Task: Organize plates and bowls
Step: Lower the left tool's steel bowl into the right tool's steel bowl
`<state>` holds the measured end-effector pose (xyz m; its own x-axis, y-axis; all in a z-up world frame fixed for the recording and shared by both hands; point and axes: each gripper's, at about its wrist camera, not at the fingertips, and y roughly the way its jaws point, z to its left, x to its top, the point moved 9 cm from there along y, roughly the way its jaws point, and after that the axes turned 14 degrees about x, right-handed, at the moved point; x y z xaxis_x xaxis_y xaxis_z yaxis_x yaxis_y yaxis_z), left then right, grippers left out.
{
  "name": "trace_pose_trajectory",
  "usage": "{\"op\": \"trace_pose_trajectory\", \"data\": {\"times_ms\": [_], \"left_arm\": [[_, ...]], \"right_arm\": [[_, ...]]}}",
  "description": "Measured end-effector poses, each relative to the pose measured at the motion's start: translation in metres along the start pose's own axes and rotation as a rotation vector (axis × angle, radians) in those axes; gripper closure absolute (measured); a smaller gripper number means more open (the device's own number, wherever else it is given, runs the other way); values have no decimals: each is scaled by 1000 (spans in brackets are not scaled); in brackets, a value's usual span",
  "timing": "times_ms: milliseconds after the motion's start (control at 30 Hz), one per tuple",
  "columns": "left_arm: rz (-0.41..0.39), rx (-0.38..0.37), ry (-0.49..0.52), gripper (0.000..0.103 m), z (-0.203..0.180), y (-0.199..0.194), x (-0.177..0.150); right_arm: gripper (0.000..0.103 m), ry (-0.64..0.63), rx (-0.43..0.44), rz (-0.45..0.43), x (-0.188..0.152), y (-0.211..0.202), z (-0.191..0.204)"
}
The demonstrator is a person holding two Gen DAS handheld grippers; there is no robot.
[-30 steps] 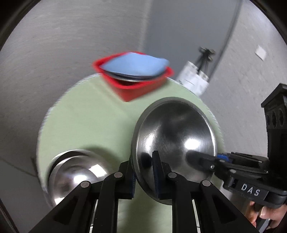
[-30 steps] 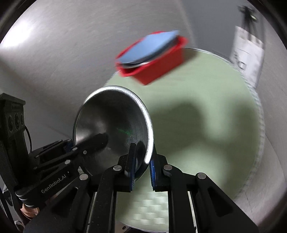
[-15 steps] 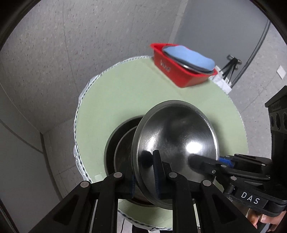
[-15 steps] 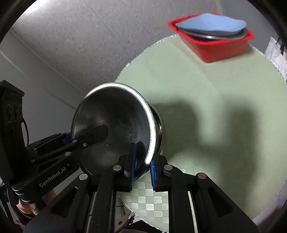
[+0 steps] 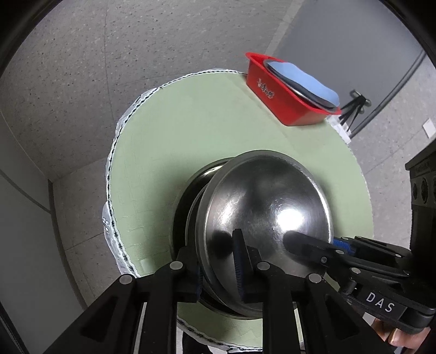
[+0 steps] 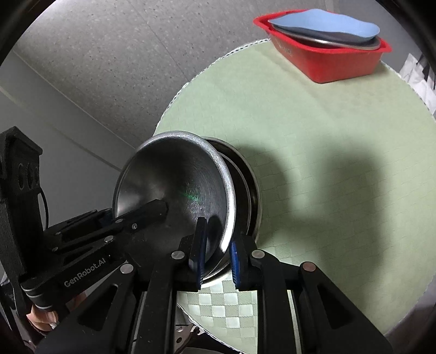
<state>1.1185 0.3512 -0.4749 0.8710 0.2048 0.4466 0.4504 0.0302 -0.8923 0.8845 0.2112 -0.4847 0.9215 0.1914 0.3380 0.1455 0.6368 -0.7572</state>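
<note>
Together, both grippers hold one shiny round steel bowl by its rim, tilted, over a second steel bowl that sits on the round table with the pale green checked cloth. The left gripper has its fingers pinched on the near rim, one finger inside the bowl and one outside. The right gripper grips the opposite edge the same way, its blue-padded fingers clamped across the rim. The held bowl's lower edge seems to rest inside the bowl beneath, though the contact is hard to see. At the table's far side stands a red plastic tub holding a blue plate stacked on darker dishes.
</note>
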Motion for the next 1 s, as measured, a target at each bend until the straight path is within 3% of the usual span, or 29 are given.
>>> {"op": "trace_pose_trajectory", "data": {"times_ms": [267, 367, 667, 700, 767, 933, 1000], "left_arm": [[-3, 31, 14, 84, -3, -4, -5], [3, 8, 13, 77, -5, -8, -6], [20, -21, -33, 64, -4, -16, -11], [20, -25, -36, 61, -4, -18, -12], [19, -33, -42, 54, -5, -21, -12], [11, -37, -34, 46, -8, -34, -19], [-22, 26, -24, 27, -2, -45, -20]], "right_arm": [[74, 30, 25, -8, 2, 1, 2], [67, 35, 43, -7, -1, -1, 5], [56, 47, 62, -39, -2, -15, 10], [47, 47, 44, -43, -2, -17, 8], [40, 53, 37, -59, -3, -21, 5], [40, 71, 44, -85, -8, -31, -1], [39, 71, 42, -100, -9, -37, -1]]}}
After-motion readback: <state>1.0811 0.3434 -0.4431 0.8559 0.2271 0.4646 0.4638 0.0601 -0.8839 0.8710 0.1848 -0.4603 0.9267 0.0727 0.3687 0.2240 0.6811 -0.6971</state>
